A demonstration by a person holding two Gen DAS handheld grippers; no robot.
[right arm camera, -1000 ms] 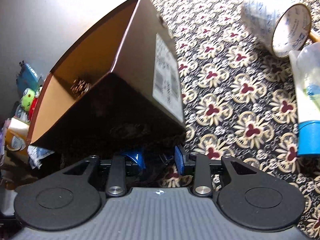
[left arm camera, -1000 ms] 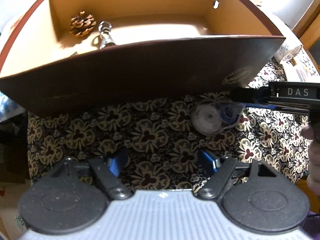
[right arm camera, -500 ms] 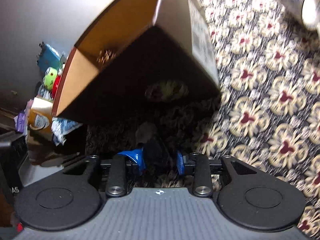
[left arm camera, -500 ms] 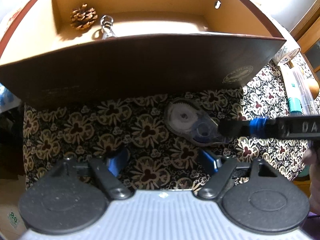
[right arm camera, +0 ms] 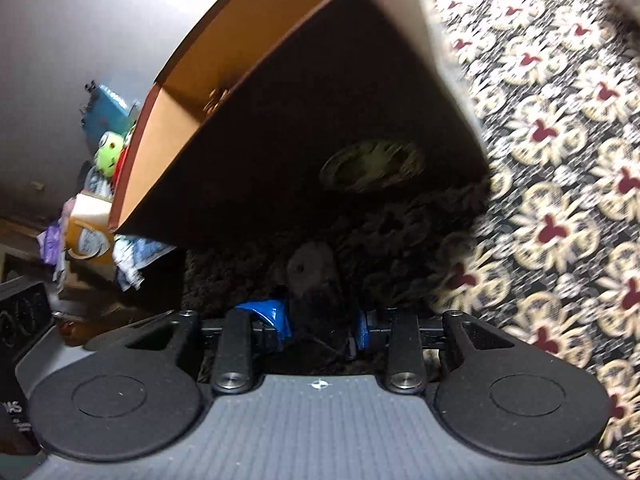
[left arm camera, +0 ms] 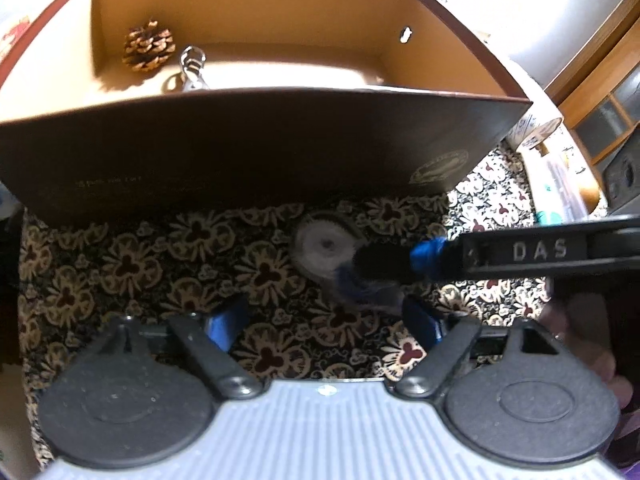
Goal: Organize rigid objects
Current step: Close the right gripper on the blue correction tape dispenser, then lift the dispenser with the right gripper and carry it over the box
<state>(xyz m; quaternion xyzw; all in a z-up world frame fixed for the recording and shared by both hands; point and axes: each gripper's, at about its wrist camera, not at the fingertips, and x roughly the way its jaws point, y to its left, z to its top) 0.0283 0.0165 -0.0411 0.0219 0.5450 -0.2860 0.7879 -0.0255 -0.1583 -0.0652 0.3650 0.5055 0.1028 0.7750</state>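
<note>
1. Brown cardboard box [left arm camera: 256, 144] stands open on the flower-patterned cloth [left arm camera: 132, 264], holding a pine cone [left arm camera: 149, 45] and a metal clip [left arm camera: 192, 68] near its back-left corner, as before.
2. Right gripper [right arm camera: 320, 322] has its blue pads closed on the correction tape dispenser [right arm camera: 316, 276], which a second ago lay on the cloth just in front of the box wall.
3. From the left wrist view, that dispenser [left arm camera: 326, 246] now sits closer to the box wall than half a second ago, with the right gripper's finger [left arm camera: 384, 258] across it; whether it is off the cloth is unclear.
4. Left gripper [left arm camera: 326, 320] stays wide open and empty, low over the cloth.
</note>
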